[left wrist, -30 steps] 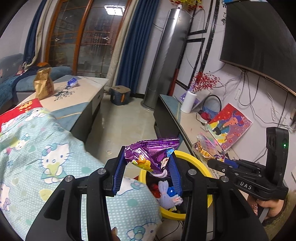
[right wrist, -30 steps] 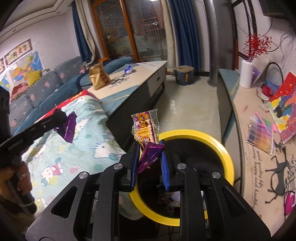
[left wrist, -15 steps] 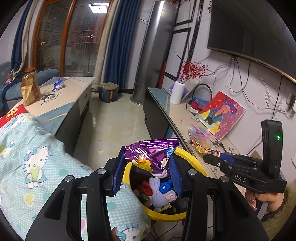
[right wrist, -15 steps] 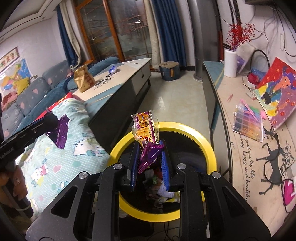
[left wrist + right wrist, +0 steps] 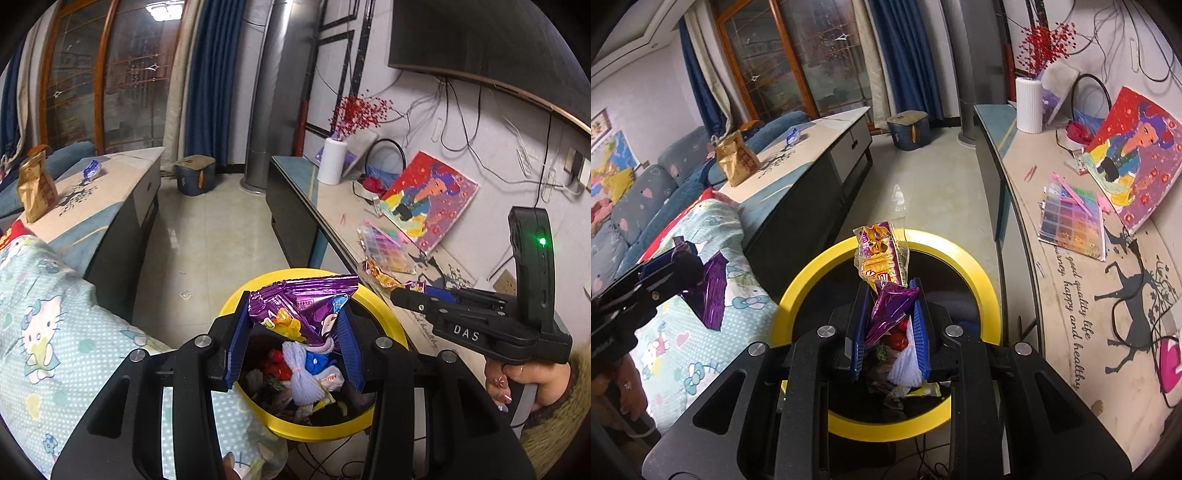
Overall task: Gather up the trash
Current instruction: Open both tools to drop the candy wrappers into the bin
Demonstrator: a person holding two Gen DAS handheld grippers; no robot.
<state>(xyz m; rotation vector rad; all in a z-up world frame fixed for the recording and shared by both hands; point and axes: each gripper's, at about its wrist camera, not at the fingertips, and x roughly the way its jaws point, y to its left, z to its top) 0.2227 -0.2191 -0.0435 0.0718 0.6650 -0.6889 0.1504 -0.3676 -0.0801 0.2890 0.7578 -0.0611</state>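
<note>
While both grippers are being held over the yellow bin [image 5: 982,291], a purple snack bag [image 5: 303,306] is being pinched by the left gripper [image 5: 295,345], an orange-purple wrapper [image 5: 882,258] by the right gripper [image 5: 888,328].

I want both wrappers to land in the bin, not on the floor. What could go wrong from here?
The left gripper holds its purple snack bag over the near edge of the yellow-rimmed bin; released there, it might catch the rim or slide onto the blanket. The right gripper pinches two wrappers; one may cling. The bin already looks crowded, so light foil could bounce out.
</note>
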